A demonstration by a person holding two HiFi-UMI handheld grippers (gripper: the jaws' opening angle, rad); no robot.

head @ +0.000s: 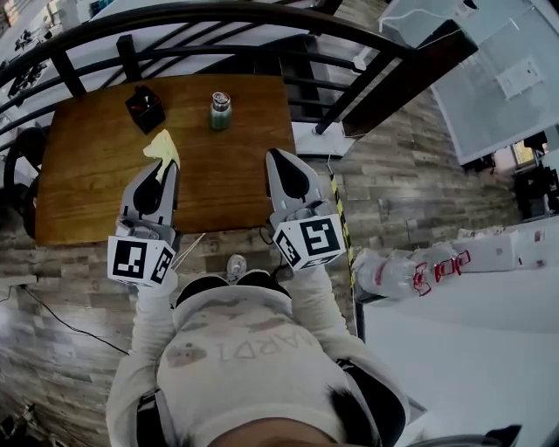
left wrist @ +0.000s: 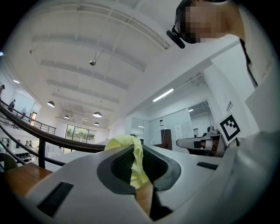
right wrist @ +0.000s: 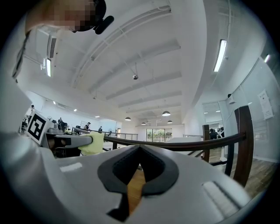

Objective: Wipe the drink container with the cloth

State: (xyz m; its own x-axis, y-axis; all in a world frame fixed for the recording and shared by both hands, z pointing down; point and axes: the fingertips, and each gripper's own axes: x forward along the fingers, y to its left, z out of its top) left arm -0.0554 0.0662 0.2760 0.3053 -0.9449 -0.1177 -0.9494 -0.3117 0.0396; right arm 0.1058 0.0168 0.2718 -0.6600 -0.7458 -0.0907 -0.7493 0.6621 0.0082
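Head view, seen from above: wooden table (head: 96, 175) with its far edge set against a curved dark railing (head: 175, 17) and its near edge just before both grippers. Right edge close beside the right gripper (head: 276, 157), with plank floor (head: 410, 192) open beyond it.

Upright near the far edge, right of centre: drink container (head: 220, 111), green with a silver cap, touching nothing, bare wood on all sides. Left of it and apart, by the same edge: a black box (head: 145, 108).

Left gripper (head: 162, 168) (left wrist: 131, 164), jaws closed on the yellow cloth (head: 163, 147) (left wrist: 126, 146); one bunched corner sticking out past the tips, above open tabletop between box and near edge, well short of the container.

Right gripper (right wrist: 139, 152), jaws brought together at the tips, nothing between them, only table wood visible through the lower gap.

Writing: black-and-white square markers on each gripper's cube; pale lettering on the person's sweatshirt (head: 253, 349), not legible; any label on the container too small to read.
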